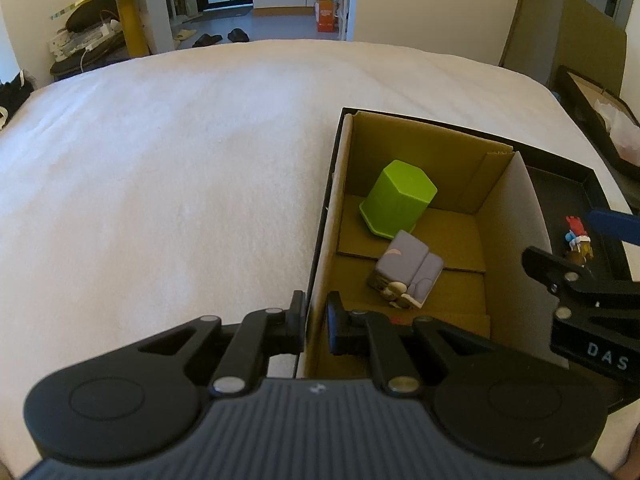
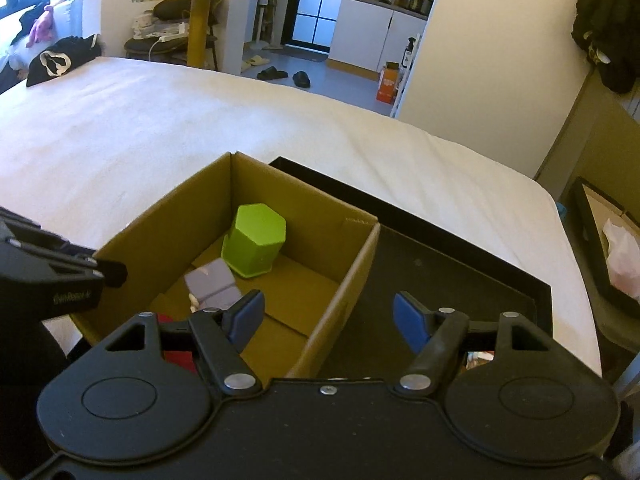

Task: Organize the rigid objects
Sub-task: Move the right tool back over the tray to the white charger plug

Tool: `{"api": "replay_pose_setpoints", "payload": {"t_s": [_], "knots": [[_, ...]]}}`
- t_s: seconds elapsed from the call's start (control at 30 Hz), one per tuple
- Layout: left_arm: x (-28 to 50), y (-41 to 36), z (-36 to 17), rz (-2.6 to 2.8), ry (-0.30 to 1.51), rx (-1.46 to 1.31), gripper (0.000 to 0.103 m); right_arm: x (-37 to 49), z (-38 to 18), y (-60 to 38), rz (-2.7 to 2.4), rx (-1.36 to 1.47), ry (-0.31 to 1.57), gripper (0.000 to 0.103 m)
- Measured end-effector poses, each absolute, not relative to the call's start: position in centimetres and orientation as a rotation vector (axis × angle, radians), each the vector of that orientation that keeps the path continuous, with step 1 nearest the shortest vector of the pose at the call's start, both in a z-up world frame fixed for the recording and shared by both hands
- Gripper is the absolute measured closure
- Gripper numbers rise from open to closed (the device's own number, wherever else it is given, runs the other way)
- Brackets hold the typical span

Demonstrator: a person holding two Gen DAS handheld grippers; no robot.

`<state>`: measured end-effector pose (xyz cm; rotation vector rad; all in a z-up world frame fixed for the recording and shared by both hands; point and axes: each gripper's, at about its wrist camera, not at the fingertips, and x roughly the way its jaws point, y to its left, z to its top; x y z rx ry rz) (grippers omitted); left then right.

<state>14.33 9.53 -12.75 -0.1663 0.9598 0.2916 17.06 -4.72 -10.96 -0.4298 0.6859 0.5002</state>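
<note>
A brown cardboard box (image 1: 516,216) (image 2: 168,208) sits in a black tray (image 1: 592,184) (image 2: 460,276) on a white bed. Inside it a green hexagonal cup (image 1: 396,200) (image 2: 255,240) stands upside down, beside a grey-lilac toy block (image 1: 408,272) (image 2: 214,284); something red (image 2: 178,358) lies at the near end. My left gripper (image 1: 315,322) is shut on the box's left wall (image 1: 318,272). My right gripper (image 2: 330,316) is open and empty above the box's right wall; it also shows in the left wrist view (image 1: 580,248). A small colourful figurine (image 1: 578,242) lies in the tray.
The white bed (image 1: 160,168) (image 2: 120,120) stretches left and ahead. A second black tray with pale paper (image 1: 608,120) (image 2: 616,256) lies off the bed's right edge. A yellow table (image 2: 200,12), slippers and a kitchen lie beyond.
</note>
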Motion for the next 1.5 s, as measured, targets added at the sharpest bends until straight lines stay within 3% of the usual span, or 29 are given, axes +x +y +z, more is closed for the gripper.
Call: {"api": "replay_pose_setpoints", "payload": {"t_s": [0.63,0.87,1.5], "knots": [[15.1,7.7,-12.3,0.338,1.006,-0.018,0.088,17.4,-12.1,-11.1,0.421,-0.272,0.746,0.027],[15.3,7.3,-12.1,0.361,1.014,0.010,0.061,17.7,-12.9,-13.7,0.397,-0.223,0.769,0.027],[15.9,6.6,-11.3,0.467,1.030,0.089,0.035,19.3,-16.9,-20.2,0.322,0.007,0.834,0.027]]}}
